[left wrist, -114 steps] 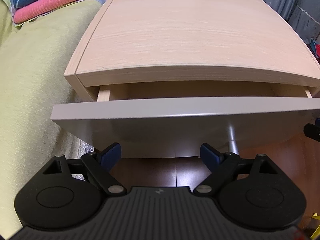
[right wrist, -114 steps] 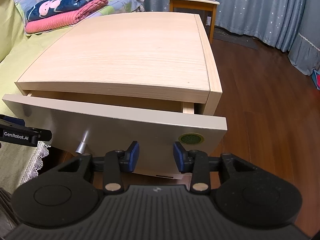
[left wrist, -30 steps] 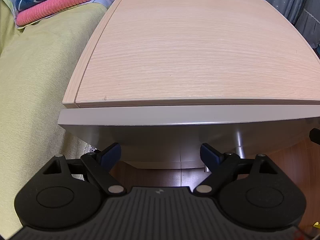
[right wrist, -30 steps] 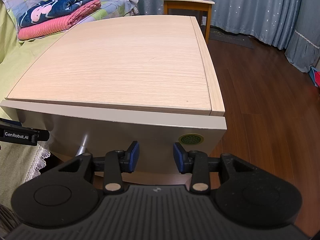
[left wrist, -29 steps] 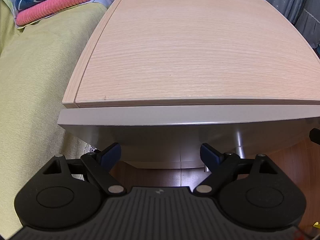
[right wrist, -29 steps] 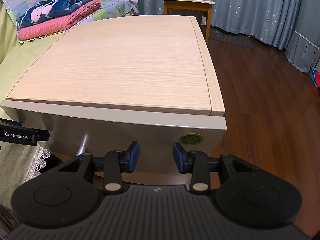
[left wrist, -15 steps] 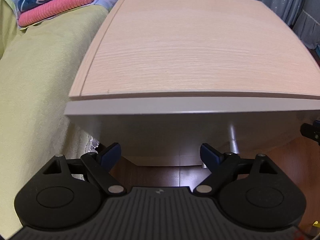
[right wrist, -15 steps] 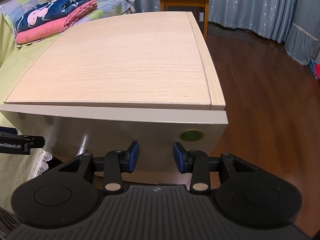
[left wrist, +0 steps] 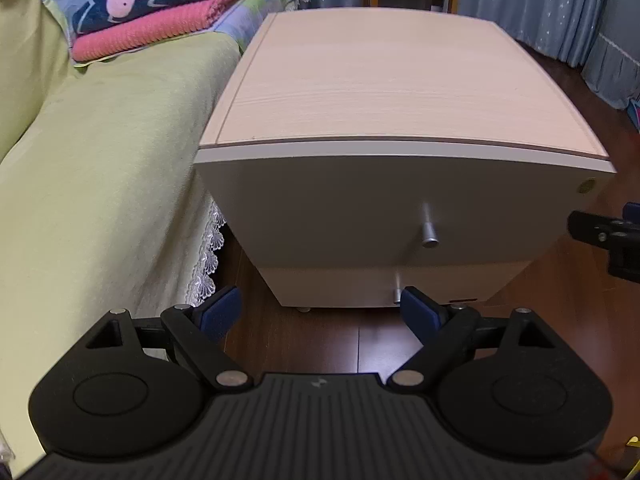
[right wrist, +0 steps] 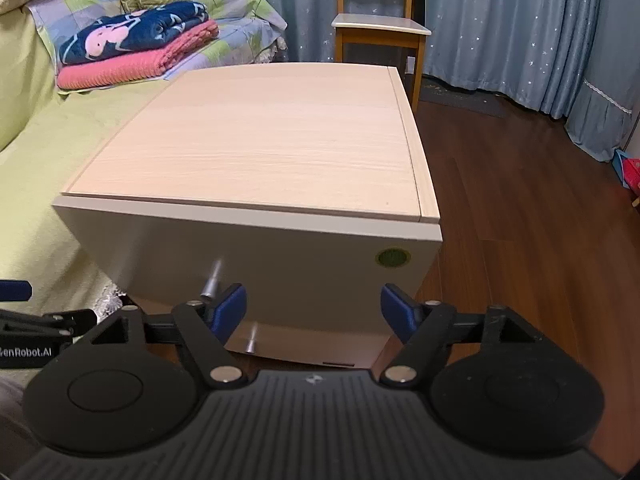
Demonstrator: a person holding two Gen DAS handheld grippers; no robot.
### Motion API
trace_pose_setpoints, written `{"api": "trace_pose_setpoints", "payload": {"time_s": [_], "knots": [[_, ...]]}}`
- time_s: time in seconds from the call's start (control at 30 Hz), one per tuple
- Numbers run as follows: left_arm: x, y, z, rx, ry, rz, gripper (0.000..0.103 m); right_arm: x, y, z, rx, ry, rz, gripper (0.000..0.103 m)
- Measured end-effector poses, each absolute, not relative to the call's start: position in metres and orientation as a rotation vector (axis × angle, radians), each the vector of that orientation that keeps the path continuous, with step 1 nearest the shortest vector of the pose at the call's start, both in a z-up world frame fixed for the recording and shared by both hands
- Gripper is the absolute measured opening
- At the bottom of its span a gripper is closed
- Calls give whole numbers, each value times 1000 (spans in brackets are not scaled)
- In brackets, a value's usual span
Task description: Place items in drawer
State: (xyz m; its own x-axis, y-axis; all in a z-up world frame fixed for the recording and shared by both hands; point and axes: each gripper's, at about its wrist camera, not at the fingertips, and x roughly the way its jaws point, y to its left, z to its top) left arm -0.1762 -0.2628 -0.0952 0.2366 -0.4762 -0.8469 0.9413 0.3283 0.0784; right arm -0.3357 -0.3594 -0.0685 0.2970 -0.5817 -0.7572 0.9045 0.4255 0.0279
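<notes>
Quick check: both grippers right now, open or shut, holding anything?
Left gripper: open, holding nothing.
Right gripper: open, holding nothing.

Top drawer (left wrist: 360, 204) of light-wood nightstand (left wrist: 384, 84): pushed fully shut, beige front flush under top panel. Silver peg knob (left wrist: 429, 232) projects from front. Round green sticker (right wrist: 393, 258) at upper right corner.

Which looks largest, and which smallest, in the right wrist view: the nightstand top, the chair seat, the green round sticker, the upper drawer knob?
1. nightstand top
2. chair seat, though it stands farther from the camera, so it appears reduced
3. green round sticker and upper drawer knob: alike in apparent size, and the knob is blurred, so not ranked
</notes>
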Motion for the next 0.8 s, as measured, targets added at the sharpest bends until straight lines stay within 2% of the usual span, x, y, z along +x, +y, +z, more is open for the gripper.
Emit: {"api": "trace_pose_setpoints", "payload": {"time_s": [0.1, 0.23, 0.43, 0.8], "knots": [[-182, -250, -82, 671, 810, -1082, 88, -339, -348, -59, 506, 733, -1057, 86], [-186, -238, -68, 649, 795, -1078, 90, -343, -333, -47, 489, 712, -1080, 102], [-193, -229, -58, 630, 790, -1079, 91, -342, -323, -42, 504, 743, -1096, 102], [-181, -246, -71, 629, 845, -1044, 91, -333, -328, -59, 548, 783, -1085, 102]]}}
